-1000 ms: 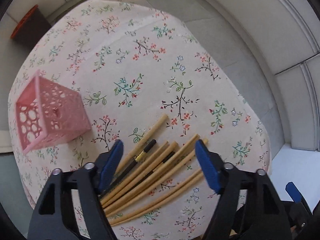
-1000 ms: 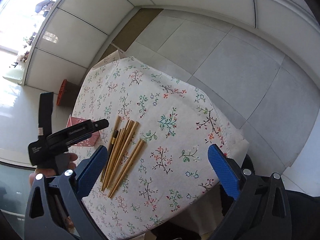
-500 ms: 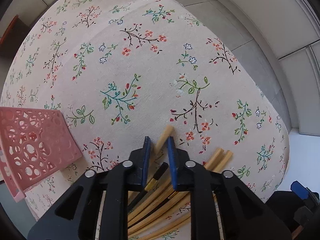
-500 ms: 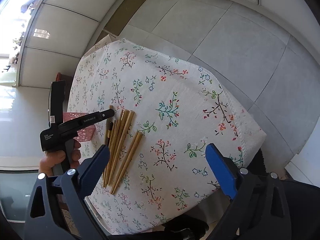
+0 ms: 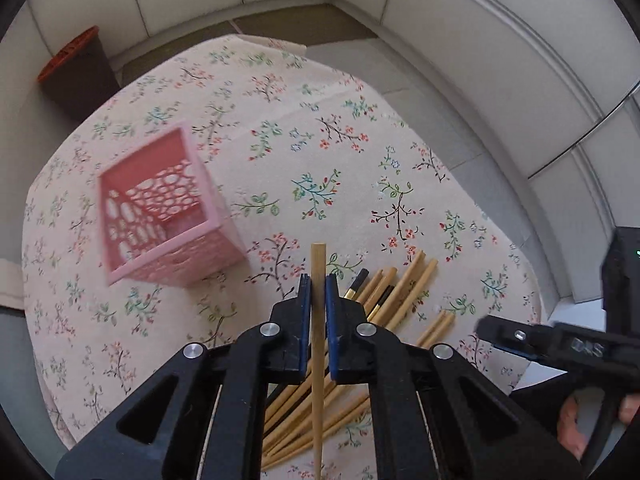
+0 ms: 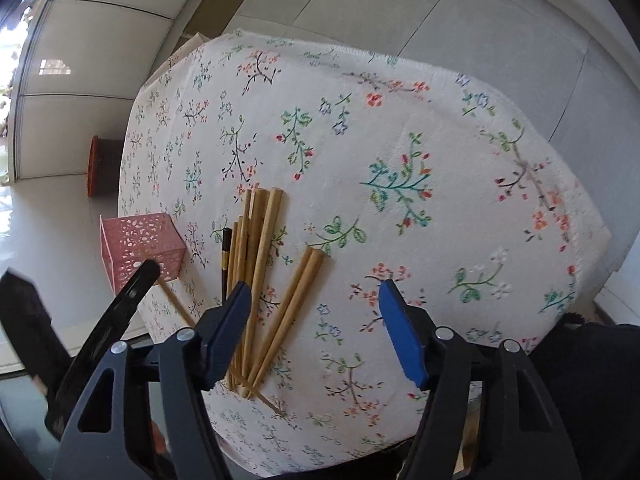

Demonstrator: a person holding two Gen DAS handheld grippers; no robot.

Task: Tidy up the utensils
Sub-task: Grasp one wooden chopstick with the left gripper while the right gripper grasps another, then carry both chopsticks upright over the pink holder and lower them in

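Left claw (image 5: 314, 294) clamped on one bamboo chopstick (image 5: 318, 264), lifted off the pile. Next: tip it into the pink basket (image 5: 160, 216) just beside (right claw (image 6: 316, 320) closing, nothing gripped).

One pale wooden chopstick (image 5: 319, 280) is clamped upright-ish off the cloth, the rest of the chopsticks (image 6: 256, 264), tan with one black-tipped, lie in a loose bundle beside the empty pink perforated square basket (image 5: 160, 208).
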